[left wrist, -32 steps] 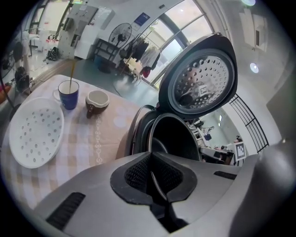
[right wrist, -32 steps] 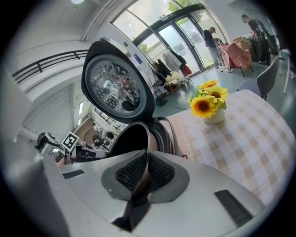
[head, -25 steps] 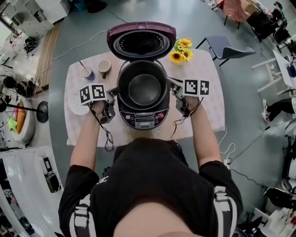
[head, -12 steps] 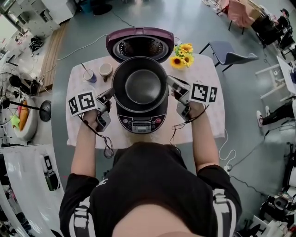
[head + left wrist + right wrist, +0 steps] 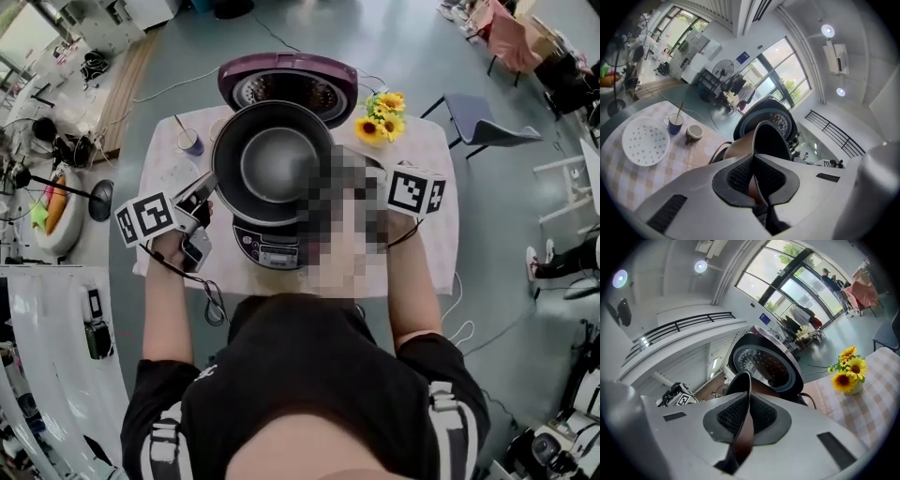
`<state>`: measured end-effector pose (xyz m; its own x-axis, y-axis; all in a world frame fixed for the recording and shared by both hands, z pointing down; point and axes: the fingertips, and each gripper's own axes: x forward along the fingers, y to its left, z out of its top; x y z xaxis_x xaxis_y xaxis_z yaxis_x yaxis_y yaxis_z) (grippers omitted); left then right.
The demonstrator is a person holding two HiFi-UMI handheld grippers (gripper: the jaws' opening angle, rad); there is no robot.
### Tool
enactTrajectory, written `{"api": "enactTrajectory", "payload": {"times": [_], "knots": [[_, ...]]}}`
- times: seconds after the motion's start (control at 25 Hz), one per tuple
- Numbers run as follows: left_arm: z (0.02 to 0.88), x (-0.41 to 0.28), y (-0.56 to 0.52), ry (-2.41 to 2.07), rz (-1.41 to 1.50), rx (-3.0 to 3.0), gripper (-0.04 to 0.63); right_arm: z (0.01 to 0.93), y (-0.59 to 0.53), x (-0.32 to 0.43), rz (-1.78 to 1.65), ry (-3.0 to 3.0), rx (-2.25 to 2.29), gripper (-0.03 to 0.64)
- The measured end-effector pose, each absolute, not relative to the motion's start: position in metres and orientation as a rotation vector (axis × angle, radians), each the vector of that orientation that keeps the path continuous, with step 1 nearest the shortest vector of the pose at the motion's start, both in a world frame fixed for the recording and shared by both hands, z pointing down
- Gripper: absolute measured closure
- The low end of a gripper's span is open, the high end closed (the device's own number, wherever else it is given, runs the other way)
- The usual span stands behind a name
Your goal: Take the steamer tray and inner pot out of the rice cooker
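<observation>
Pot (image 5: 272,164) hangs above cooker (image 5: 274,251); left tongs (image 5: 753,165) and right tongs (image 5: 748,404) each pinch its rim, opposite sides.

Bright, even daylight from far windows (image 5: 787,70); ceiling lamps (image 5: 828,31) glare; soft shadows; strong fisheye bend, dark vignetted edges.

Table (image 5: 439,253) holds rice cooker (image 5: 272,246), steamer tray (image 5: 645,140), mug (image 5: 675,124), sunflowers (image 5: 380,117).

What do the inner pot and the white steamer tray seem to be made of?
The inner pot is probably metal with a dark non-stick coating: it has a thin rim, a dull grey sheen inside and a coppery-brown outside. The steamer tray is likely plastic: matte, evenly white, pierced with small round holes.
</observation>
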<state>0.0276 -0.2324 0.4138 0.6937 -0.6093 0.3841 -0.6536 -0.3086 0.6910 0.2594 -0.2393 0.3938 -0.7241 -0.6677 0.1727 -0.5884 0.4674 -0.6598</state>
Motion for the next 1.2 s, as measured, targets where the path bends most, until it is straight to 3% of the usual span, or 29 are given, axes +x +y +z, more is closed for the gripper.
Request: {"api": "enactTrajectory", "payload": {"times": [0.36,0.8,1.2], "knots": [[0.393,-0.009,-0.210,-1.104,-0.023,2.017,0.589,0.379,-0.242,0.221,-1.046,2.691,-0.965,0.603],[0.378,-0.166,-0.173,-1.174,-0.122,2.013,0.588,0.374,-0.223,0.061,-1.000,2.801,-0.936,0.601],[0.418,-0.293,-0.129,-1.163,-0.146,1.971,0.588,0.413,-0.185,-0.067,-1.044,2.840,-1.005,0.600]]}}
